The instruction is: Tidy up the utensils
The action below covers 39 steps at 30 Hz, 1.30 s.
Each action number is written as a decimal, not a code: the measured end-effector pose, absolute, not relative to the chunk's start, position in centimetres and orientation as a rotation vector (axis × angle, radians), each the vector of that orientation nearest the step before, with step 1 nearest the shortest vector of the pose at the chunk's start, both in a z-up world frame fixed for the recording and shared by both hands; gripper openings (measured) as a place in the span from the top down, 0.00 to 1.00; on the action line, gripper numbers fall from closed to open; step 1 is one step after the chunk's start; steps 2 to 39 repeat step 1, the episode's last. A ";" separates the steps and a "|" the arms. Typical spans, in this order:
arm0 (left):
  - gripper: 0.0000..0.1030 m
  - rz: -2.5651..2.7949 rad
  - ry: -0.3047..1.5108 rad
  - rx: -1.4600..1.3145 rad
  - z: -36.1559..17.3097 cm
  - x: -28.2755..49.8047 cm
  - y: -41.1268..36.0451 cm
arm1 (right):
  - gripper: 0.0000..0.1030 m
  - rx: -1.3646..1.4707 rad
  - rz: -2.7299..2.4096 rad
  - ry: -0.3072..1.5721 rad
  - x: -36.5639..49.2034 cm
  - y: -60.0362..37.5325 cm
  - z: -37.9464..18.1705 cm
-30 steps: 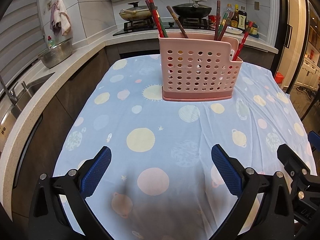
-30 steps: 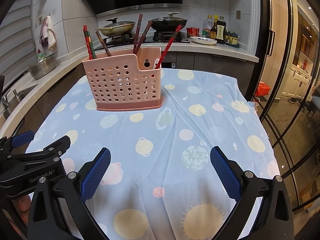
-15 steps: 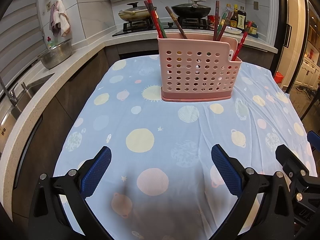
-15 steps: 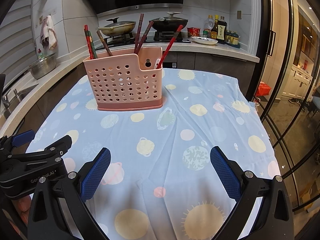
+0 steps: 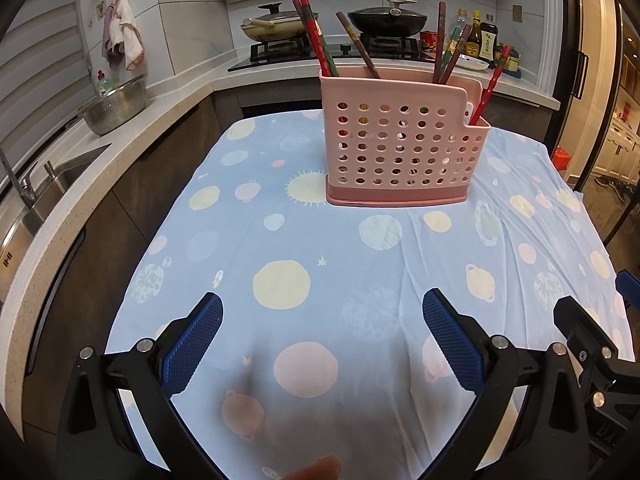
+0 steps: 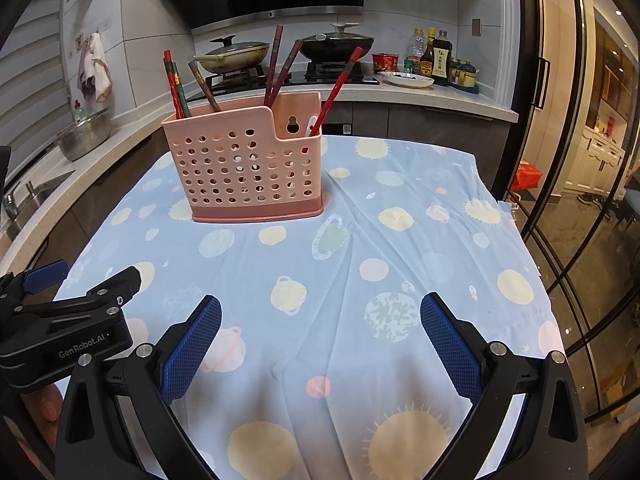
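Barely anything had shifted in that last second: both empty claws, left claw [image 5: 322, 340] and right claw [image 6: 320, 338], hung wide open at six o'clock, while the chopsticks [image 6: 276, 66] stayed standing in the pink holder [image 6: 244, 160] at twelve on the tabletop [image 6: 420, 240], so nothing lay loose.

Home kitchen: stove [image 5: 332, 46], sink [image 5: 48, 184]

Only one legible text: "GenRobot.AI", in pale letters on the black body of the left tool [image 6: 76, 300], seen in the right wrist view. Dark sauce bottles [image 6: 438, 62] on the kitchen counter behind the stove with printed labels, characters too small to make out. Same bottles [image 5: 486, 42] in the left wrist view, labels likewise unreadable. Nothing else readable.
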<state>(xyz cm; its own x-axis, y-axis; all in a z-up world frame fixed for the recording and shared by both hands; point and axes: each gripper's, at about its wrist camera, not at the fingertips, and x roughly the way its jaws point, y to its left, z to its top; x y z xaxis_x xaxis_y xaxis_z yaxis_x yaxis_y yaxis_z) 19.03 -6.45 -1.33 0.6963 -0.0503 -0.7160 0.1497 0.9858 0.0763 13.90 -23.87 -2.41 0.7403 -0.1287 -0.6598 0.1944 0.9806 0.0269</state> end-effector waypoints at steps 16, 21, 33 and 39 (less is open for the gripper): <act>0.07 -0.113 0.792 0.134 -1.3 19.1 -6.4 | 0.07 0.097 -0.177 0.717 13.9 -24.0 -2.4; 0.07 -0.113 0.792 0.134 -1.3 19.1 -6.4 | 0.07 0.097 -0.177 0.717 13.9 -24.0 -2.4; 0.07 -0.113 0.792 0.134 -1.3 19.1 -6.4 | 0.07 0.097 -0.177 0.717 13.9 -24.0 -2.4; 0.07 -0.113 0.792 0.134 -1.3 19.1 -6.4 | 0.07 0.097 -0.177 0.717 13.9 -24.0 -2.4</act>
